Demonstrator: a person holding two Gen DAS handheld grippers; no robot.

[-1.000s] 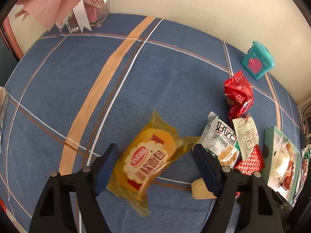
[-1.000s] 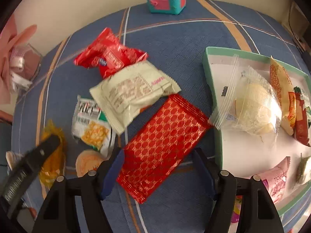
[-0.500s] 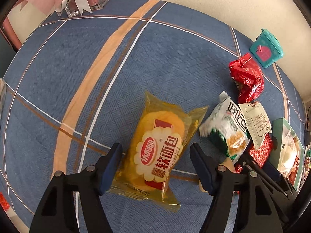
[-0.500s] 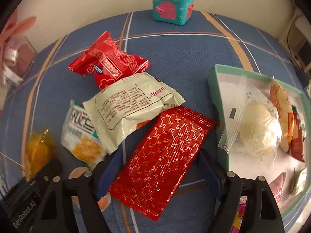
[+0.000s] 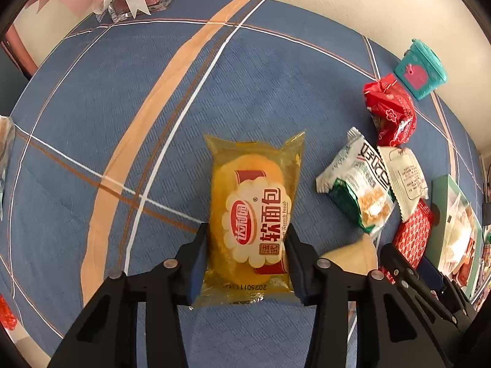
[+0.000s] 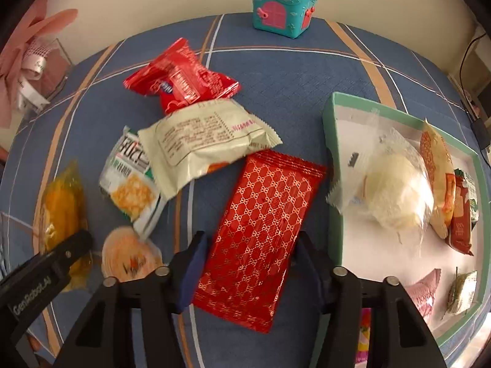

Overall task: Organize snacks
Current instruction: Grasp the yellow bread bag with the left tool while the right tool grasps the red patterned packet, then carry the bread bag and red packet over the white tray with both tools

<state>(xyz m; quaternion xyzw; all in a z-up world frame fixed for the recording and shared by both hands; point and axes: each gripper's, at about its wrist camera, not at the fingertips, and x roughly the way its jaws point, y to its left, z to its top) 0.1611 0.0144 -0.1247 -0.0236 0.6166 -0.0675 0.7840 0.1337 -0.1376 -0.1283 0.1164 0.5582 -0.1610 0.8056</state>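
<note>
Low in each frame, the left gripper (image 5: 247, 247), jaws just closing, pinches the yellow bread packet (image 5: 253, 214) while the right gripper (image 6: 250, 257) likewise squeezes the red patterned packet (image 6: 260, 230).

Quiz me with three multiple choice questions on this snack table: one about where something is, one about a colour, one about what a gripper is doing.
1. Where does the teal toy chest stand?
A. inside the tray
B. at the tablecloth's far edge by the wall
C. on the red packet

2. What colour is the rim of the tray?
A. green
B. black
C. orange

3. What is the left gripper doing?
A. hanging open over bare cloth
B. closed on the yellow soft bread packet
C. holding a cup

Answers: B, it sits by the wall; A, its wall is green; B, both pads press the packet's sides.
</note>
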